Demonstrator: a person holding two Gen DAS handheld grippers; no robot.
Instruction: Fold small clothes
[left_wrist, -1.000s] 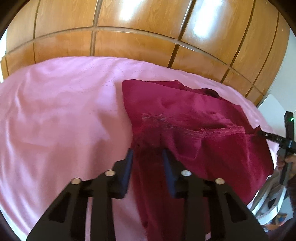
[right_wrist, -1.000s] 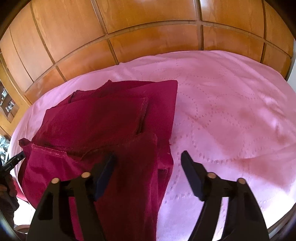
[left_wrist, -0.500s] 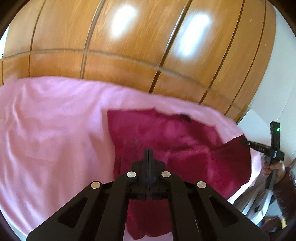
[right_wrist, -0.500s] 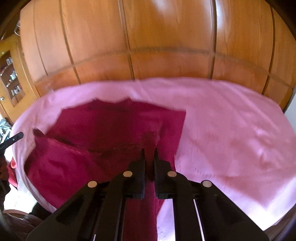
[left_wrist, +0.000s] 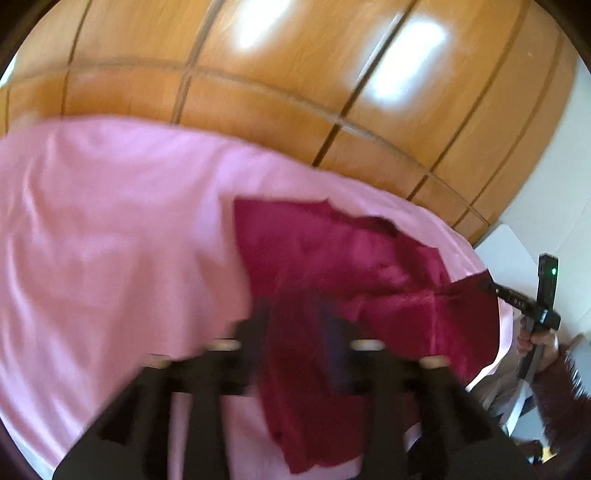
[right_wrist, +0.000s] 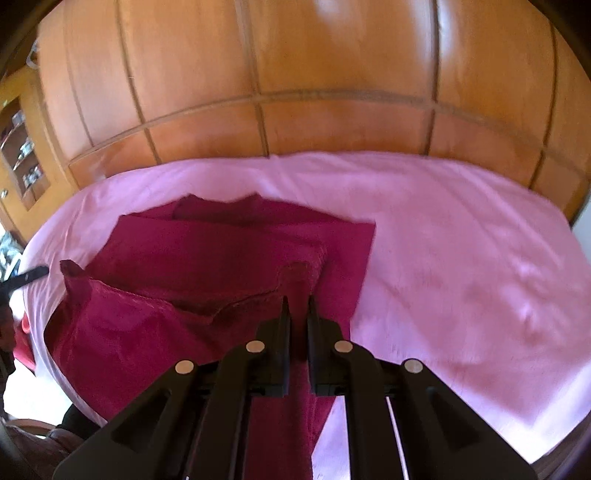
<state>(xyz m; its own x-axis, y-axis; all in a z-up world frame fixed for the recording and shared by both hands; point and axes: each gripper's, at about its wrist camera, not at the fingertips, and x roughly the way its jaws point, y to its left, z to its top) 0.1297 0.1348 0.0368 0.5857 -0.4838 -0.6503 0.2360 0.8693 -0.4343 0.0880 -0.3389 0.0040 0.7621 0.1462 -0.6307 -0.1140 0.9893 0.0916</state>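
Garment (right_wrist: 192, 280): crimson, part-folded on pink bed (right_wrist: 461, 258); right tongs (right_wrist: 297, 314) clenched on its near hem; left tongs (left_wrist: 295, 332) opening, blurred, cloth between jaws; advice: regrip left first, lift both corners level, fold away evenly.

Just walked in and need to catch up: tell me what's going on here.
A person with a gripper in each hand is folding a dark red garment on a pink bedsheet. The right gripper is shut on the garment's near edge. The left gripper is opening, the cloth between its blurred fingers. The fold isn't finished.
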